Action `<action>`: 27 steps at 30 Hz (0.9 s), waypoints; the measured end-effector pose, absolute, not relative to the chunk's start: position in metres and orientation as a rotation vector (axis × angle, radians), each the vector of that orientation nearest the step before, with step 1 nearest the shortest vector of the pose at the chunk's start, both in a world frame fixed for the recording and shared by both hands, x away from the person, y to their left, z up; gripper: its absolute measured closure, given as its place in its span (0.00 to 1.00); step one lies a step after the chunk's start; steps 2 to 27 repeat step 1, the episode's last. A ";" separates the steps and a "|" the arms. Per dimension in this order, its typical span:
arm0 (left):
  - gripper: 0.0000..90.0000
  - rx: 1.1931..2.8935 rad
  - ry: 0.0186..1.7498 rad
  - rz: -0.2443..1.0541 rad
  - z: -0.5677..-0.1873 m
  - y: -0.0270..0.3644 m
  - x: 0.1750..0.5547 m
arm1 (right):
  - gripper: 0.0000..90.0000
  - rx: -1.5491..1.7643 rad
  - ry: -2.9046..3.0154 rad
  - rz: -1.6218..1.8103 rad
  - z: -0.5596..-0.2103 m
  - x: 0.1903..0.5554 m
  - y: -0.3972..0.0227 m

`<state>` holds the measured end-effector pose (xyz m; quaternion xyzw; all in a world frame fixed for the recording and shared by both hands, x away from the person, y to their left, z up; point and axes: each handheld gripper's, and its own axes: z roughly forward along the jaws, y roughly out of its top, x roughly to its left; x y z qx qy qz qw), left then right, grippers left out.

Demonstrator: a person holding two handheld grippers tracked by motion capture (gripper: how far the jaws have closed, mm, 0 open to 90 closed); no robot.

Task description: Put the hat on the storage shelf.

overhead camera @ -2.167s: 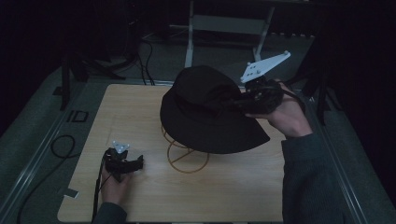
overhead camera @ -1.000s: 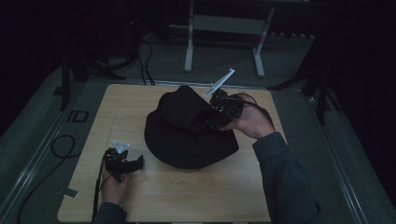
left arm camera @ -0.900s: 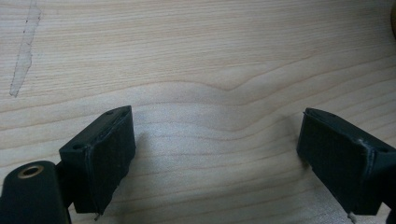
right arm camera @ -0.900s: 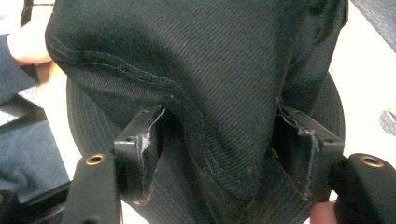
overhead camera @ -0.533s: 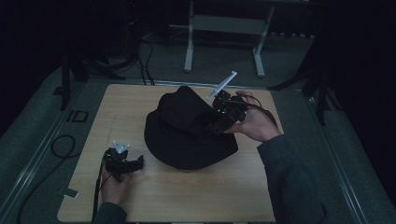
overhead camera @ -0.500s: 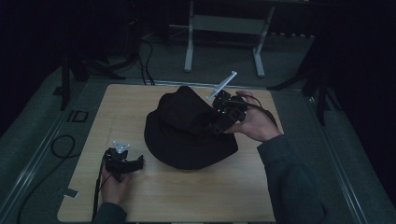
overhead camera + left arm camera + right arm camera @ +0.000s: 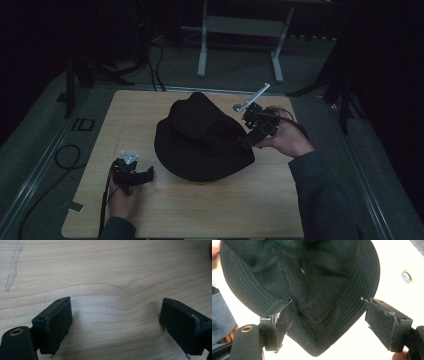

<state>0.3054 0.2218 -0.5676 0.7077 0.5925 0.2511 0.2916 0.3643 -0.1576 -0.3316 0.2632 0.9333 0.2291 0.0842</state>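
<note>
A black bucket hat sits in the middle of the wooden table, crown up. My right gripper is at the hat's right brim, held in a hand. In the right gripper view its jaws have just been opening and now stand wide; the right gripper is open, with the hat brim lying between the jaws and the pads off the cloth. My left gripper rests low at the table's front left. In the left gripper view the left gripper is open over bare wood.
A small round disc lies on the table beyond the hat's brim. Behind the table a grey metal frame stands on the floor. Cables loop on the floor at the left.
The hat, first held up over a gold wire stand, has come down and now covers it. The right gripper has let go and drawn back slightly from the brim. The left hand stayed put.
</note>
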 end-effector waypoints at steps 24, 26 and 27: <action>0.13 1.887 1.579 0.669 -0.568 0.222 0.305 | 0.24 0.786 2.788 0.673 -0.333 0.364 -0.159; 0.13 1.887 1.579 0.669 -0.568 0.222 0.305 | 0.24 0.786 2.788 0.673 -0.333 0.364 -0.159; 0.13 1.887 1.579 0.669 -0.568 0.222 0.305 | 0.24 0.786 2.788 0.673 -0.333 0.364 -0.159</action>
